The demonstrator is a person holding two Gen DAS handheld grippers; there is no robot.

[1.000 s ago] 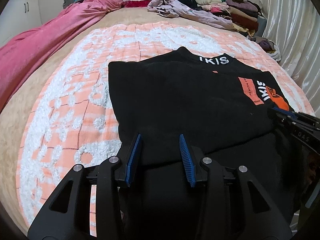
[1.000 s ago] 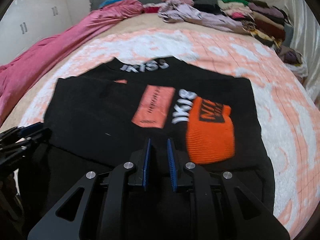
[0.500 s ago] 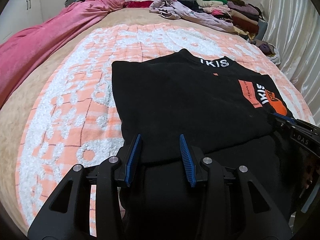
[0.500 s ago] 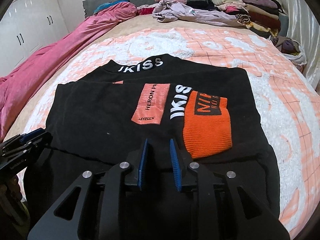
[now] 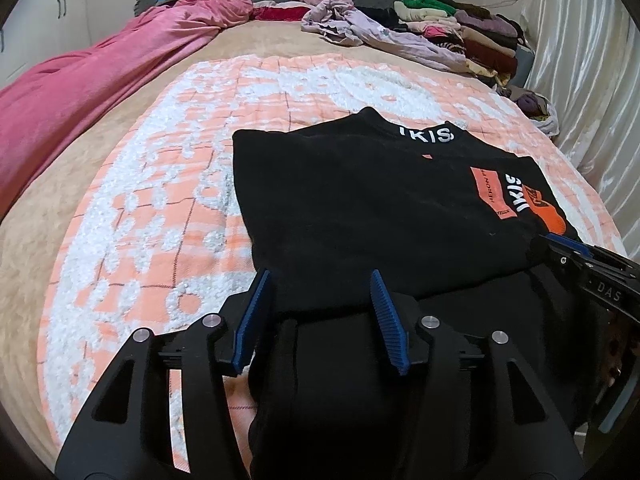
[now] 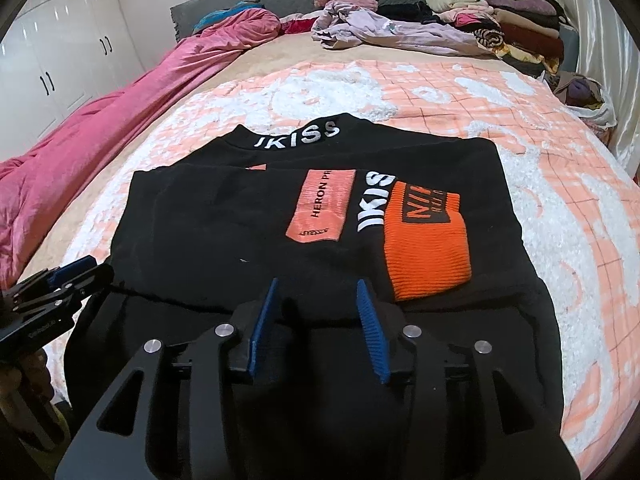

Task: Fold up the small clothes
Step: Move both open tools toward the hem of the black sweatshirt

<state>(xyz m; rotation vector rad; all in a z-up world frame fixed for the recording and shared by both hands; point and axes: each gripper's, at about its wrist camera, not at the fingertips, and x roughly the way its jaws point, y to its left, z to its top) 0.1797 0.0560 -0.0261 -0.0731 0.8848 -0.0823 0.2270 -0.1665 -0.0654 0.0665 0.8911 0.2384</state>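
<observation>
While both grippers hover over the near hem with their blue pads spread apart and nothing between them, the folding looks roughly midway. The left gripper (image 5: 322,312) hangs above the near left part of the black sweatshirt (image 6: 224,236), and the right gripper (image 6: 316,316) sits over the near middle; neither appears to pinch any cloth. Nearest the cameras, the lower body of the garment lies flat as a single dark layer on the orange-and-white blanket (image 5: 160,208). Just beyond it, the sleeves seem already folded inward across the chest: a straight cloth edge runs across the garment, and an orange ribbed cuff (image 6: 424,256) rests on top beside a salmon patch and white lettering. Farther still, the collar with its white letters points toward the head of the bed. What seems left, by my judgement, is bringing the near hem up over the folded sleeves toward the collar, then setting the bundle aside. Beyond the blanket lie a pink duvet (image 5: 100,76) on the left and a pile of clothes (image 6: 480,28) at the far right.
</observation>
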